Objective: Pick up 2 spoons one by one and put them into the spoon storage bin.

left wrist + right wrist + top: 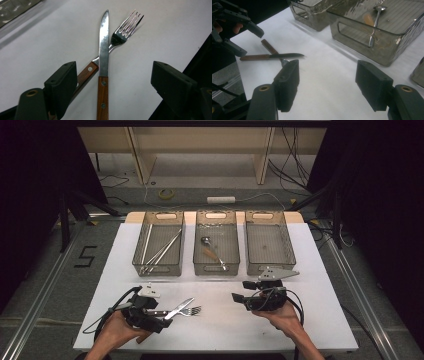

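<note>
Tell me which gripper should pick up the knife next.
Left, probably. The left gripper already has its open jaws on either side of the knife, which lies across the fork. The right gripper is open but farther off, with bare table between.

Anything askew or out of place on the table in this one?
Yes: a knife lies crossed over a fork on the white table, between the left gripper's open jaws, while other cutlery sits sorted in the bins.

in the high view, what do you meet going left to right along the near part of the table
left gripper → knife → fork → right gripper
</note>
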The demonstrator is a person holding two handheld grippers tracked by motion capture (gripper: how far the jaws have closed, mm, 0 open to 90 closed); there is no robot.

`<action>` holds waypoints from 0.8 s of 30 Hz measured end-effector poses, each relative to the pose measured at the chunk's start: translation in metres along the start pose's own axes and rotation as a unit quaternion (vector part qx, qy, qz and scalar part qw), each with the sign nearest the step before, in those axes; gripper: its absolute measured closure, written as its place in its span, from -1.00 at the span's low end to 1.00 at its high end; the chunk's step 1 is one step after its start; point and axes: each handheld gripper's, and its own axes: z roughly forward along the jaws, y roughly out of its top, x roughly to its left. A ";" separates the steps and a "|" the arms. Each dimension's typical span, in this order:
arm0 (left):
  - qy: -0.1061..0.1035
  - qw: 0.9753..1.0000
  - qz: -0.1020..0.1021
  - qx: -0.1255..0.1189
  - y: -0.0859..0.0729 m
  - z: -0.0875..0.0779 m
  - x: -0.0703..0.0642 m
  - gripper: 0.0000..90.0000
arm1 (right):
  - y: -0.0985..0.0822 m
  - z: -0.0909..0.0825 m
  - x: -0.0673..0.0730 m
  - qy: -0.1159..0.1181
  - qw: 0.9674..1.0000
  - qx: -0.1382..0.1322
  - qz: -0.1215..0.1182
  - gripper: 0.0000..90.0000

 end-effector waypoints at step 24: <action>0.015 0.998 -0.001 0.059 -0.013 0.005 0.004 -0.50 | -0.010 -0.006 0.005 0.004 1.000 0.007 -0.002 -0.21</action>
